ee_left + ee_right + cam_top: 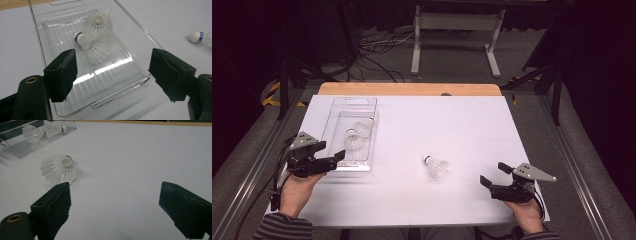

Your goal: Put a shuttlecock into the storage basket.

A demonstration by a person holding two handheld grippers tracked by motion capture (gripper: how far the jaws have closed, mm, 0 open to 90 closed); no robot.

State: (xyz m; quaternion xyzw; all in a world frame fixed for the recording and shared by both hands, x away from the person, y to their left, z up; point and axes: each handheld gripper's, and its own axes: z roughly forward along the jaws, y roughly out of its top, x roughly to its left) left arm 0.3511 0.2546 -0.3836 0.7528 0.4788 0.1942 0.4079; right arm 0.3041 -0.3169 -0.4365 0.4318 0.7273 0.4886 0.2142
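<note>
The loose shuttlecock [436, 166] is lying on the table [462, 130], left of the right gripper [496, 176], cork pointing away to the upper left. Both grippers' jaws are being held apart, empty; the left gripper [332, 159] is at the tray [331, 122].

A lab: dark curtains, floor cables [377, 50], taped floor.

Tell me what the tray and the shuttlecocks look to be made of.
The tray looks like clear hard plastic: see-through, ribbed floor, bright glare streaks. The loose shuttlecock and the two in the tray have white skirts, feather or moulded nylon, I can't tell which, with pale rounded heads, possibly cork, ringed by a blue band.
</note>
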